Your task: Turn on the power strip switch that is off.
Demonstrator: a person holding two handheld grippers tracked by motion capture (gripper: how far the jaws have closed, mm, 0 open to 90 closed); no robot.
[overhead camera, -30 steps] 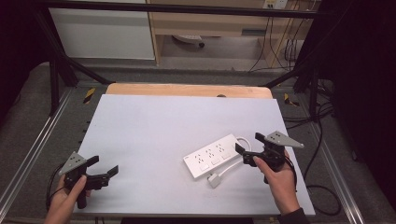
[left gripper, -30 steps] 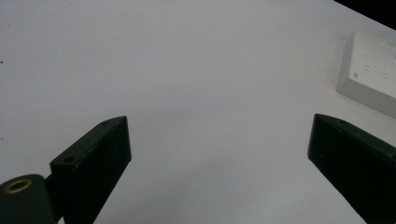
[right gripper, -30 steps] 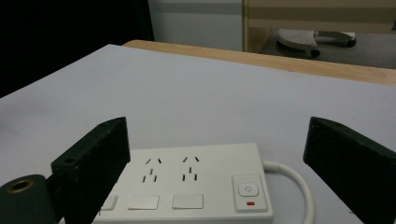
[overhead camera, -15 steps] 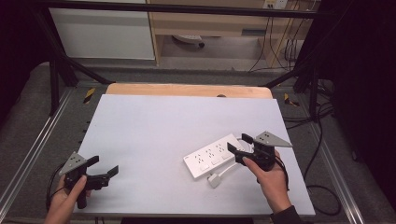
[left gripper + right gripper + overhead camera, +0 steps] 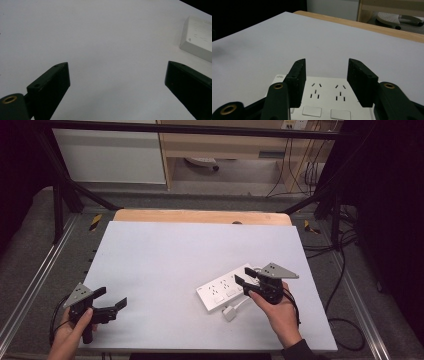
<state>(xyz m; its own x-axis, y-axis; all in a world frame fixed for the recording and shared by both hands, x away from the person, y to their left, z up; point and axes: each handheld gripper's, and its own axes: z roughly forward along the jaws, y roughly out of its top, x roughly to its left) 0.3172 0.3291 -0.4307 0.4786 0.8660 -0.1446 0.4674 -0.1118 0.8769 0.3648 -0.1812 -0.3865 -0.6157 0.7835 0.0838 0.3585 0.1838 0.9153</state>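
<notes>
A white power strip [image 5: 220,291] lies at an angle on the white table top [image 5: 190,255], right of centre; its white plug [image 5: 229,313] and cord rest just in front of it. My right gripper [image 5: 244,280] hovers over the strip's right end, open, nothing held. In the right gripper view the jaws of that gripper [image 5: 327,72] straddle the sockets of the strip [image 5: 325,100] from above. My left gripper [image 5: 111,299] stands open near the front left corner, empty. The left gripper view looks between its jaws [image 5: 116,75] across bare table to the strip's end [image 5: 197,37].
A wooden board edge [image 5: 200,216] runs along the table's far side. Metal frame rails [image 5: 35,285] flank the table, and cables [image 5: 345,270] hang at the right. The table's left and far parts offer free room.
My right gripper has moved left and forward, from beside the power strip's right end to above it. The left gripper has barely shifted.
</notes>
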